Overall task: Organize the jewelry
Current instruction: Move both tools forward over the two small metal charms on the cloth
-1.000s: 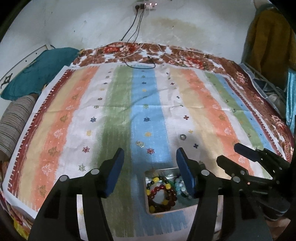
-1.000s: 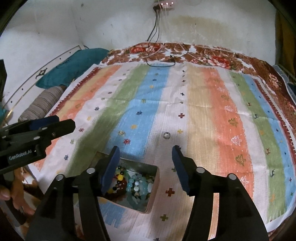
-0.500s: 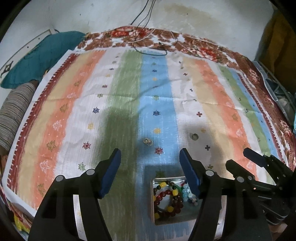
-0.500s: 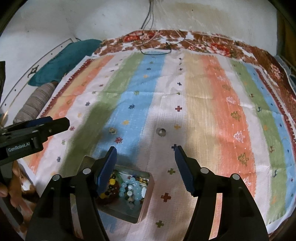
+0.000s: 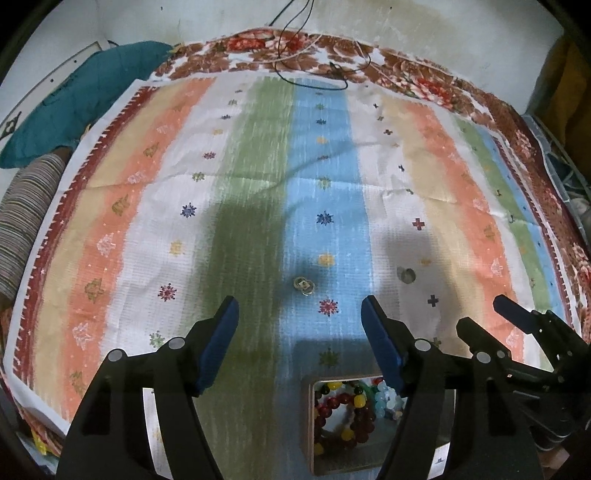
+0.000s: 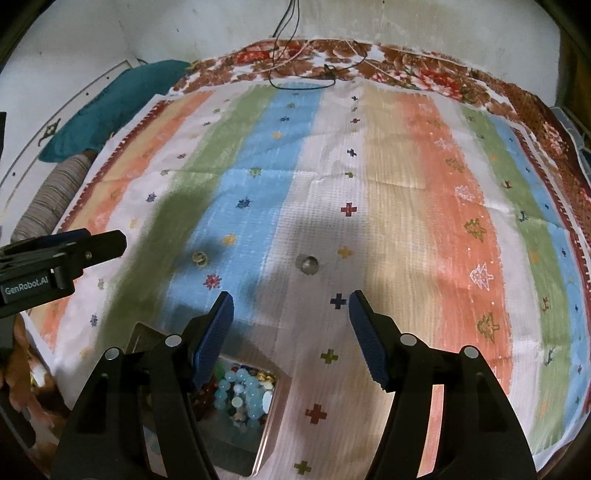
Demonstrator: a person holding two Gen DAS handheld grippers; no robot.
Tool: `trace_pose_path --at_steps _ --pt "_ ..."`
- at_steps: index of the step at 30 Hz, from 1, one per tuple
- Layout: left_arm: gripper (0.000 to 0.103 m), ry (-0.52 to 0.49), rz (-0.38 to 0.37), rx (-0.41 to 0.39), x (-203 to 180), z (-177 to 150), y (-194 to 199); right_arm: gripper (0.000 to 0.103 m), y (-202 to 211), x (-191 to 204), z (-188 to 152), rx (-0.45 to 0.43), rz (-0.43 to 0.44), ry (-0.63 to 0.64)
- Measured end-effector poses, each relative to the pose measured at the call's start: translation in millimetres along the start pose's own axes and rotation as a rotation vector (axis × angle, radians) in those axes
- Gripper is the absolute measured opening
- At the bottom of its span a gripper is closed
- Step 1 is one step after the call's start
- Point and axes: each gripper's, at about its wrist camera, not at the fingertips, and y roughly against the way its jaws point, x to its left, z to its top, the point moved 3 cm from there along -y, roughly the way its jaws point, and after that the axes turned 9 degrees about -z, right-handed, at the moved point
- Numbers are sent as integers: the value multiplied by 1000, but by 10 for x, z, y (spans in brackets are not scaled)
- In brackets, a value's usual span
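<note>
Left wrist view, nearest first: left gripper (image 5: 300, 325) with jaws wide apart, nothing between them; just below and right of it a small metal tin (image 5: 314, 435) packed with bead bracelets (image 5: 341, 413), red, yellow, green and pale blue. Right gripper (image 6: 290, 314) likewise spread and empty, hovering above the cloth beside the tin's far corner. Two loose pieces beyond the fingertips: a small gold ring or charm (image 5: 303, 286) on the blue stripe, a silver ring (image 6: 307, 264) on the white stripe, well apart from each other and from the tin. Likely risks, as judgement only: both pieces tiny and flat against soft weave, so pads may close on fabric instead, drag a fold and flick the ring away; hard round metal may squirt out of a pinch; shadows over both pieces make aim harder; a low pass back could clip the tin's rim and spill beads; two grippers close together may collide. Surface: striped cloth (image 6: 424, 221) in orange, green, blue, white, creased, over a brown floral bedspread (image 5: 424, 77). Farther off: teal pillow (image 5: 81, 96), striped bolster (image 5: 26, 206), black cable (image 6: 295, 79) trailing from a stained white wall (image 5: 424, 26).
</note>
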Motion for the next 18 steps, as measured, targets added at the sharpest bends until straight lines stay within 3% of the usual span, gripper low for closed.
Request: trace_pose_path --at_steps 18 --pt "69 29 -1 84 47 157 -386 65 -393 19 160 72 -12 25"
